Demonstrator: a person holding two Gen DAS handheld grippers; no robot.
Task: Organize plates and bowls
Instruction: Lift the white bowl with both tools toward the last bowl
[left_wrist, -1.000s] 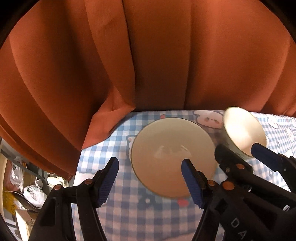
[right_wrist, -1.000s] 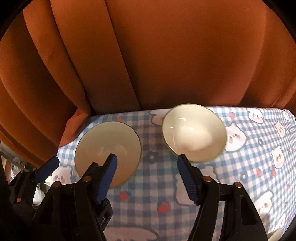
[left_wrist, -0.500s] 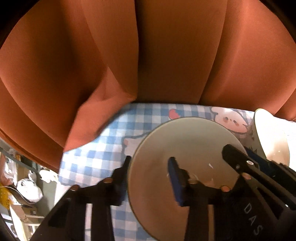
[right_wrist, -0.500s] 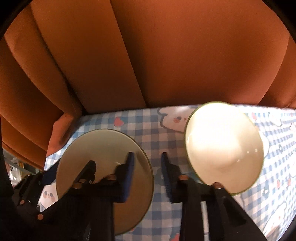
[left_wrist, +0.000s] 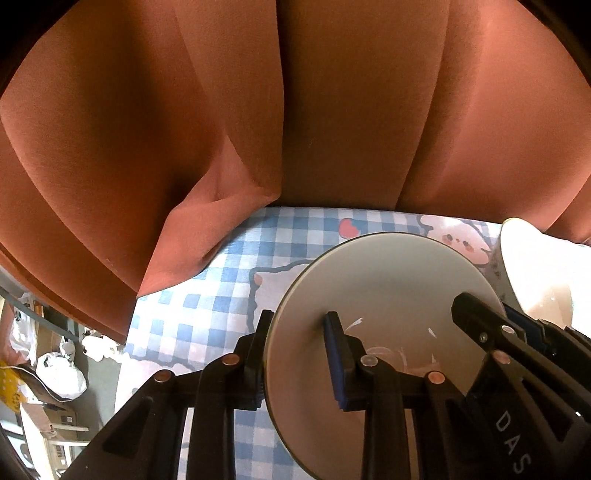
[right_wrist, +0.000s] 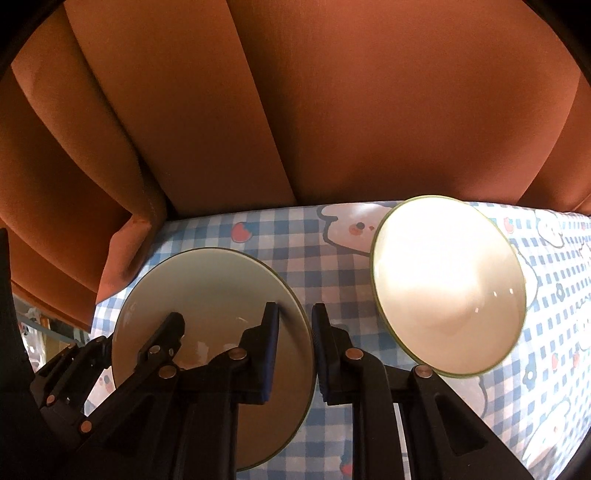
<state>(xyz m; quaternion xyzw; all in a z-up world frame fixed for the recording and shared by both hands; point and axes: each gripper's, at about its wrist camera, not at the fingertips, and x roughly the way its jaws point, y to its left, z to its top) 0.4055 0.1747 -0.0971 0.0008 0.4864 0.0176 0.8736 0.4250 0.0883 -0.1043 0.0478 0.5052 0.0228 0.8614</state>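
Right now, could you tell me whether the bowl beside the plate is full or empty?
Empty. The bowl shows only its bare, glossy cream inside in the right wrist view; nothing lies in it.

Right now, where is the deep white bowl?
In the right wrist view the bowl sits on the checked tablecloth, right of the plate, near the orange curtain.
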